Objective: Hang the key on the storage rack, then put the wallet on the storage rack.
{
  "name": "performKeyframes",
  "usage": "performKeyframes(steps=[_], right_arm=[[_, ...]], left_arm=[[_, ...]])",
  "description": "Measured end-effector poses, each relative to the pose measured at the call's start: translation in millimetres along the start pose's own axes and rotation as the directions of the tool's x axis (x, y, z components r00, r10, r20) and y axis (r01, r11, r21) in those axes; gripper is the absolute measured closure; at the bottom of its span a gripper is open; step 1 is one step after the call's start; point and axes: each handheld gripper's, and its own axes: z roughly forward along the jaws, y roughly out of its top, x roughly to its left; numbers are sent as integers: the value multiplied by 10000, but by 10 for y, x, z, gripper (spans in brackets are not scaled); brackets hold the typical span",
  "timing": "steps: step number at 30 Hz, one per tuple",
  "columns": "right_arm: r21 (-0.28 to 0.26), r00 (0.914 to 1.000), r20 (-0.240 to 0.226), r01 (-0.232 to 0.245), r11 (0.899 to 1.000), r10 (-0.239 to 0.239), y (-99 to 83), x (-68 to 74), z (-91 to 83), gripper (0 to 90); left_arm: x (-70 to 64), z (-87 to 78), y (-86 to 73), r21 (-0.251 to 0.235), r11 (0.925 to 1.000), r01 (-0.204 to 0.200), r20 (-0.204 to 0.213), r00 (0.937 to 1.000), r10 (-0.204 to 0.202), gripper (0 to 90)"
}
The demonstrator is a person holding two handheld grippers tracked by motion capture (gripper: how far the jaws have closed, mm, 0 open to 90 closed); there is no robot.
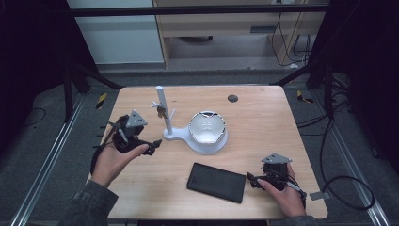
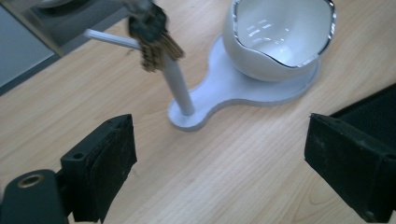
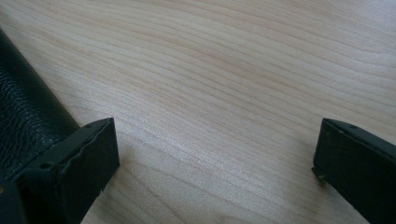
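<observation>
With both grippers' jaws wide open and empty, the left gripper (image 2: 219, 158) should rise toward the keys (image 2: 152, 39) hanging on the stand's peg (image 2: 109, 38), up and left of its jaws, closing squarely on the bunch.

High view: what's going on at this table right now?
A person holds a claw in each hand over a wooden table. The left claw is open, empty, and points at a white stand with a bunch of keys hanging from one of its pegs; a white bowl sits on the stand's base. The right claw is open too, low over the table beside a black case, gripping nothing.
</observation>
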Motion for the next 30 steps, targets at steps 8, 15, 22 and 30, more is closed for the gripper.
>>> performKeyframes(steps=[8,15,22,30], right_arm=[[2,10000,7,-2,10000,2,-1,0,-1,4],[-22,10000,0,32,10000,-32,-5,-4,-9,12],[-408,9997,254,44,9992,-34,-25,-37,-98,75],[-1439,9982,587,214,9894,-130,10,-27,-264,152]], left_arm=[[-288,239,-219,-148,9999,84,658,9978,-74,68],[-545,476,-411,-481,9988,80,1269,9919,-18,88],[-721,731,-563,-548,9985,71,2056,9786,43,195],[-924,657,-620,-304,9984,-466,2216,9737,522,533]])
